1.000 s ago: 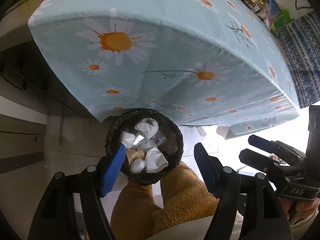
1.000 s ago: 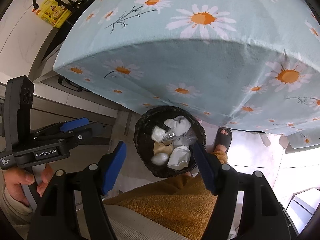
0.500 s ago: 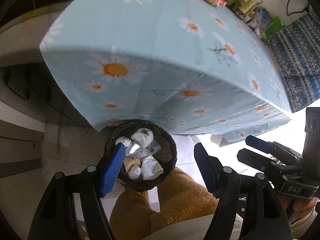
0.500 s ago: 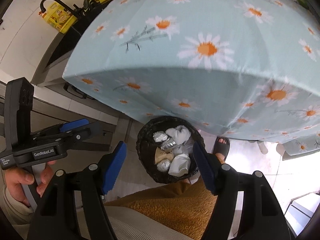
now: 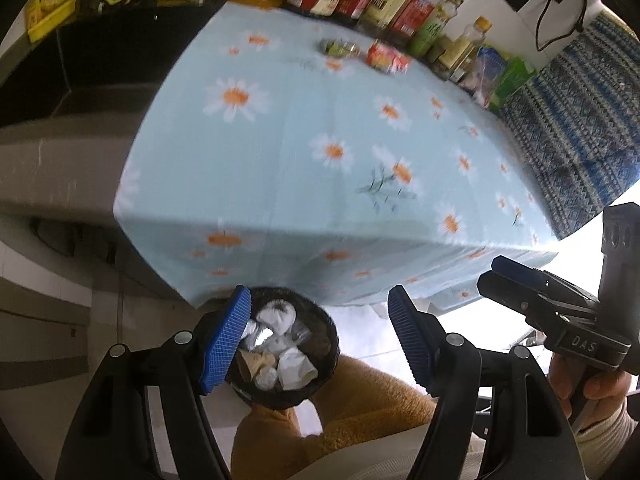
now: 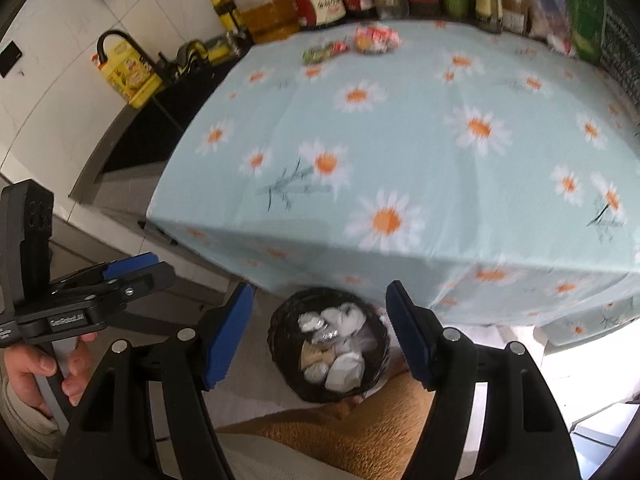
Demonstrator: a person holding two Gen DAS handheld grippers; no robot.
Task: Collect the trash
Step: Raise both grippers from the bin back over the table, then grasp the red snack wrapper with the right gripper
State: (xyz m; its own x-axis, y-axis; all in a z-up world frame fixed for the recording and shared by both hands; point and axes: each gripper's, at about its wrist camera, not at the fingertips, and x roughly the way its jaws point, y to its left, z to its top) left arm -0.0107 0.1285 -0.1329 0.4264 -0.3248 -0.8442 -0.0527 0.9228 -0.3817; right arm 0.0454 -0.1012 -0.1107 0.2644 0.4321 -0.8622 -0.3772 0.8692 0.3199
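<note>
Left wrist view: left tool spread, empty, above the bin of trash beside the bench.

Right wrist view: right tool spread, empty. Red wrapper and green wrapper remain; next, reach and pinch one.

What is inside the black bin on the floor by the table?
The black bin holds crumpled white paper, foil balls and a tan scrap. Anything beneath that top layer is hidden.
</note>
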